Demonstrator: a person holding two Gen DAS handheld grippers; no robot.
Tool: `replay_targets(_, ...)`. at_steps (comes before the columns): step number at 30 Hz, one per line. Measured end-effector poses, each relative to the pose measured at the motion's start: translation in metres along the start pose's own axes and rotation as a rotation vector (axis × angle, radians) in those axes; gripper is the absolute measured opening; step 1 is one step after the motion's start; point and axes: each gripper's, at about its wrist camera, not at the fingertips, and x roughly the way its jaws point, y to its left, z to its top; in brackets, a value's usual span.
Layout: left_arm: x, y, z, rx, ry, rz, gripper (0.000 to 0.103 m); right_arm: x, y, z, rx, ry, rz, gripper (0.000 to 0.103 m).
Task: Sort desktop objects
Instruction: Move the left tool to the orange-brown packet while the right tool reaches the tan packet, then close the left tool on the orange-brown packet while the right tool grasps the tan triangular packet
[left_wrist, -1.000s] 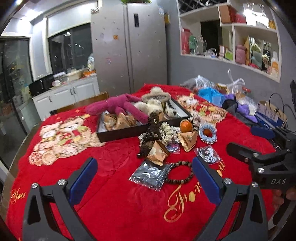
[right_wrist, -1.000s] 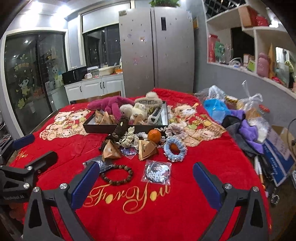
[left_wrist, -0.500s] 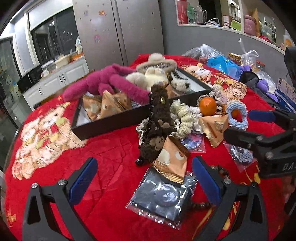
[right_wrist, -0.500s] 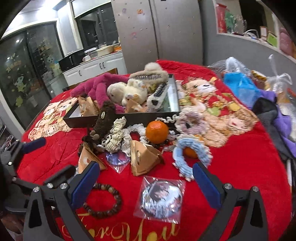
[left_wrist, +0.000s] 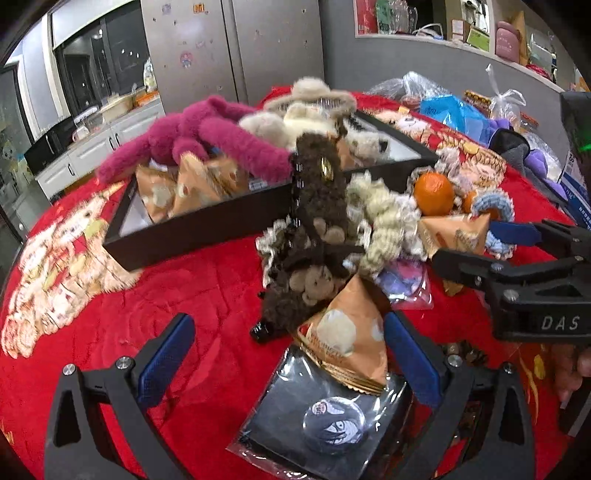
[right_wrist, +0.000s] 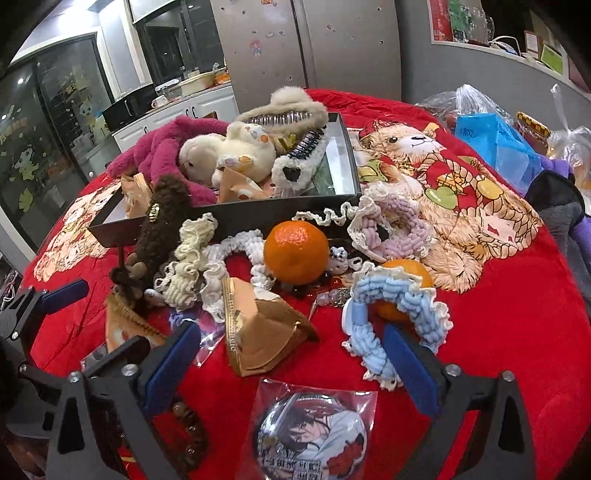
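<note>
Left gripper (left_wrist: 288, 354) low over the tabletop (left_wrist: 184, 295), jaws spread wide, empty, a triangular snack packet (left_wrist: 347, 339) at lower centre between them. Right gripper (right_wrist: 291, 365) likewise wide, empty, straddling a bagged badge (right_wrist: 314, 432).

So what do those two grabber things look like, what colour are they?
Both are black frames with two spread arms, silver screw heads at the joints and flat blue pads inside each finger. The left gripper shows this in its own camera. The right gripper looks the same, and from the left camera its side carries white letters, DAS.
</note>
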Motion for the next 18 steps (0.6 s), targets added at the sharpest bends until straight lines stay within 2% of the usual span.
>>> replay_targets(3,0.011,0.006,-0.001,-0.032,0.057,-0.021,0.103,0.004,0.003,-0.002,-0.029,-0.001,-0.034,0.087)
replay_targets(5,0.011,0.011,-0.002,-0.058,0.053,-0.036,0.102,0.003,0.003,-0.002,-0.036,-0.007,-0.037,0.082)
replay_targets(6,0.010,0.012,-0.002,-0.064,0.050,-0.035,0.099,0.002,0.002,-0.003,-0.035,-0.011,-0.036,0.079)
replay_targets(8,0.009,0.012,-0.003,-0.066,0.044,-0.027,0.092,0.000,0.000,-0.003,-0.027,-0.022,-0.028,0.065)
replay_targets(10,0.006,0.012,-0.004,-0.066,0.034,-0.023,0.080,-0.002,-0.002,-0.004,-0.018,-0.029,-0.005,0.056)
replay_targets(13,0.002,0.012,-0.005,-0.065,0.018,-0.025,0.062,-0.004,-0.002,-0.006,-0.014,-0.039,0.006,0.050)
replay_targets(15,-0.001,0.011,-0.005,-0.065,0.013,-0.020,0.055,-0.007,-0.001,-0.008,-0.016,-0.046,0.013,0.049)
replay_targets(18,-0.002,0.013,-0.005,-0.080,0.009,-0.021,0.052,-0.011,0.003,-0.009,-0.029,-0.050,0.017,0.048)
